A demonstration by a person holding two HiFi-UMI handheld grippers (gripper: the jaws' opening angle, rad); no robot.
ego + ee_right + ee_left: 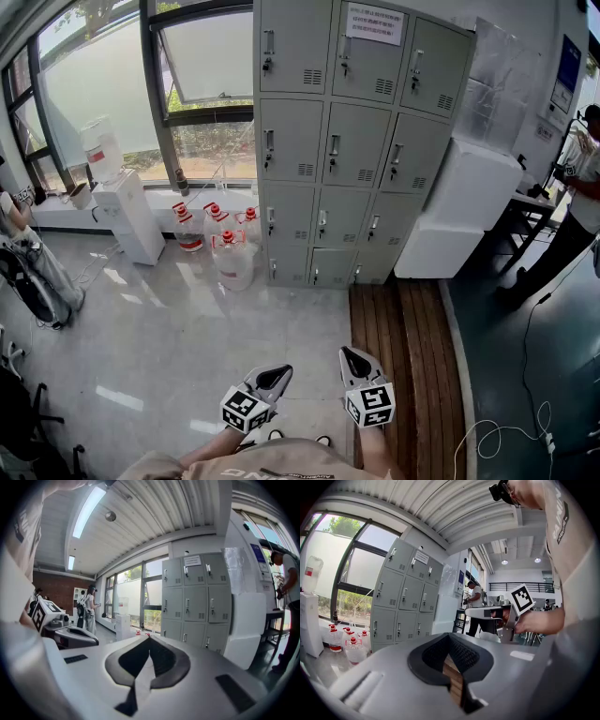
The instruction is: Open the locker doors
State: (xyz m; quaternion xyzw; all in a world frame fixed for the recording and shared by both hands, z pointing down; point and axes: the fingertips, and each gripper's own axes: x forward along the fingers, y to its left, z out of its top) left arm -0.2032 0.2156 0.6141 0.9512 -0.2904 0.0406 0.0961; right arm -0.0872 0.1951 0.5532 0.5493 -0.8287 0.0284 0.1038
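Observation:
A grey bank of lockers (pixel 352 141) stands against the far wall, three columns wide, every door closed, with a paper notice on the top middle door. The same lockers (pixel 405 595) appear far off in the left gripper view and likewise in the right gripper view (pixel 194 599). My left gripper (pixel 281 373) and right gripper (pixel 349 354) are held low at the bottom of the head view, well short of the lockers. Both point toward them. The left gripper (pixel 449 637) is shut with nothing in it. The right gripper (pixel 150 639) is also shut and empty.
Several water bottles with red caps (pixel 220 244) stand left of the lockers, beside a white water dispenser (pixel 117 197). Large white wrapped boxes (pixel 459 216) sit right of the lockers. Wooden planks (pixel 398 347) lie on the floor ahead. A person (pixel 577 206) stands at a table on the right.

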